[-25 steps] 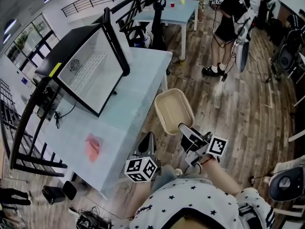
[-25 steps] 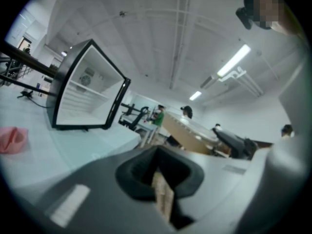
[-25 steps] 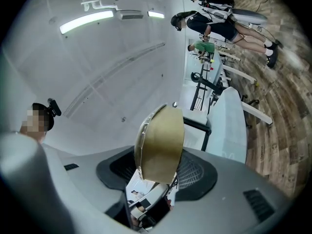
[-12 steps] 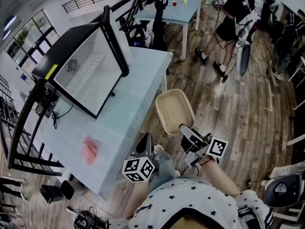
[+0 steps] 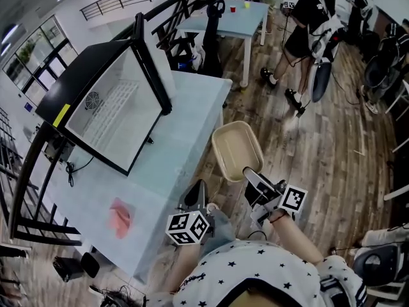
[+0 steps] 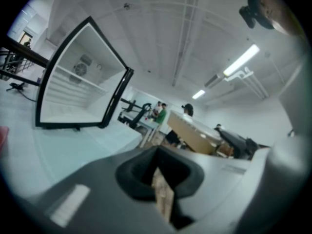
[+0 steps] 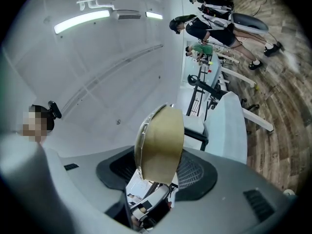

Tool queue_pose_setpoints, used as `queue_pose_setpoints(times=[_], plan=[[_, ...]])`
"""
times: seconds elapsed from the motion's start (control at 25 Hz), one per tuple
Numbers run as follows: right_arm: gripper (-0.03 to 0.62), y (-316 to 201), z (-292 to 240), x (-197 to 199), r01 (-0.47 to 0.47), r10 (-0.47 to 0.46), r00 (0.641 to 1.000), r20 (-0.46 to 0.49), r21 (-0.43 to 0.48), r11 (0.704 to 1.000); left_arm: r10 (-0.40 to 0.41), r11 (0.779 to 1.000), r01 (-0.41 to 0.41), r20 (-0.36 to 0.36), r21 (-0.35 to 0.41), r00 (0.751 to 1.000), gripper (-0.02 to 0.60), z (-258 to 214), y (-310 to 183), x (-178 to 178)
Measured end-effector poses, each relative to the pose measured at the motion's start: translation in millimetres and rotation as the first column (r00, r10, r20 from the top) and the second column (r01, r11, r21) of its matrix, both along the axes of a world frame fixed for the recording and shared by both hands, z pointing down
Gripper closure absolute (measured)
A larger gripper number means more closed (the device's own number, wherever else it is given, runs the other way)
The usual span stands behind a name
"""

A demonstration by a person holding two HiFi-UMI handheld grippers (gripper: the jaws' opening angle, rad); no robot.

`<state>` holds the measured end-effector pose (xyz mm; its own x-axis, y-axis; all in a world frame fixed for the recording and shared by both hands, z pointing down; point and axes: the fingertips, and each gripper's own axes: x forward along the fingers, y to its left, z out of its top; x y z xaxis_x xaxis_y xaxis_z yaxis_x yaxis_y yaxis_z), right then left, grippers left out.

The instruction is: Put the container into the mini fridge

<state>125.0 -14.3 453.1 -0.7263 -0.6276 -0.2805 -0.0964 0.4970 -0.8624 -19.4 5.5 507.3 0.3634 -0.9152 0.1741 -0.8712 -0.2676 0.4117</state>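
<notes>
The beige, shallow container hangs over the wooden floor just off the table's right edge. My right gripper is shut on its near rim. In the right gripper view the container stands on edge, straight up out of the right gripper. The mini fridge sits on the light blue table with its door swung open and its white inside empty. My left gripper is shut and empty near the table's front corner. From the left gripper I see the fridge and the container.
A pink cloth lies on the table near its front left. A second table with small cups stands at the back. A person with grippers walks on the wooden floor at the far right, near office chairs.
The right gripper keeps the container almost in place beside the table. The person at the back has stepped across the floor. My view has shifted slightly.
</notes>
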Motion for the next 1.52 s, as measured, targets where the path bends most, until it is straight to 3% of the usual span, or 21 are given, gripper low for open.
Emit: queue_pose_setpoints(times=[1.04, 1.52], plan=[[0.362, -180.2, -42.3, -144.3, 0.145, -0.143, 0.989, -0.043, 0.047, 0.988, -0.116, 0.992, 0.117, -0.037, 0.038, 0.993, 0.577, -24.7, -173.4, -135.9], [0.362, -211.4, -46.7, -203.3, 0.273, -0.273, 0.962, 0.007, 0.051, 0.961, -0.239, 0.971, 0.240, -0.015, 0.022, 0.971, 0.577, -19.6, -191.4, -185.1]])
